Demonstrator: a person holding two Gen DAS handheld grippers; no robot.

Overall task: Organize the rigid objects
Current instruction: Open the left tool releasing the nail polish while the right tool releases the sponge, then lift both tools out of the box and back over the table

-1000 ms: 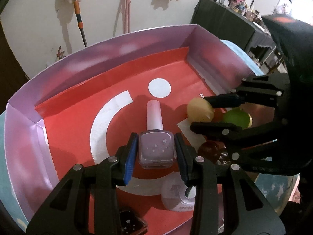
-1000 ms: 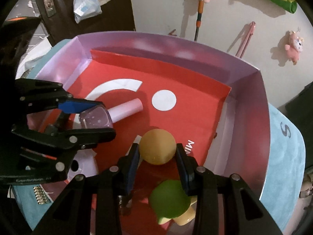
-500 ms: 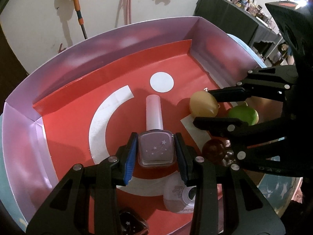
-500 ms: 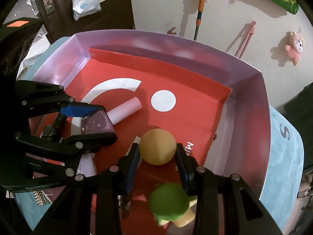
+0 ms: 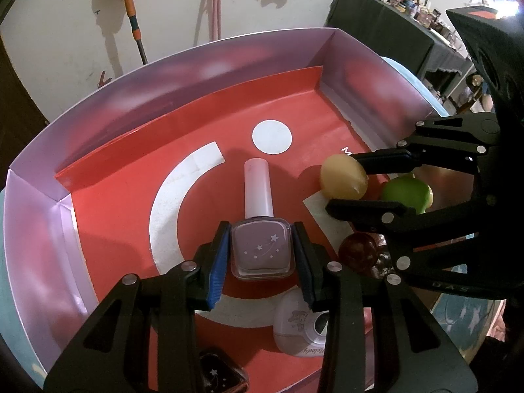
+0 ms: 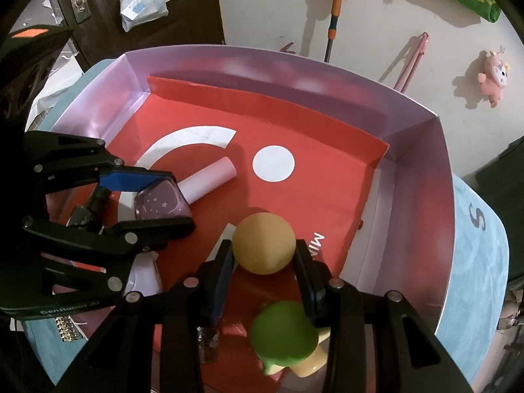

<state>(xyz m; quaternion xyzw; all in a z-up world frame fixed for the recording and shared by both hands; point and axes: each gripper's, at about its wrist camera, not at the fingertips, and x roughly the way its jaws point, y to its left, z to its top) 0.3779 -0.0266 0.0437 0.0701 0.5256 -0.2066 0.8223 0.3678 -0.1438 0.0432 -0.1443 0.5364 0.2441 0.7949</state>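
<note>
My left gripper is shut on a lilac nail-polish bottle with a pale pink cap, held over the red floor of a lilac-walled box. The bottle also shows in the right wrist view, between the left gripper's fingers. My right gripper is shut on a yellow ball, held above the box floor near its right side. In the left wrist view the ball sits between the right gripper's black fingers.
A green-topped toy lies below the right gripper. A dark red ball, a white heart-shaped case and a dark star-printed item lie at the box's near side. The box rests on a light blue cloth.
Both grippers, each still holding its object, have risen slightly and shifted toward the box's middle; the box looks a little lower in both views.
</note>
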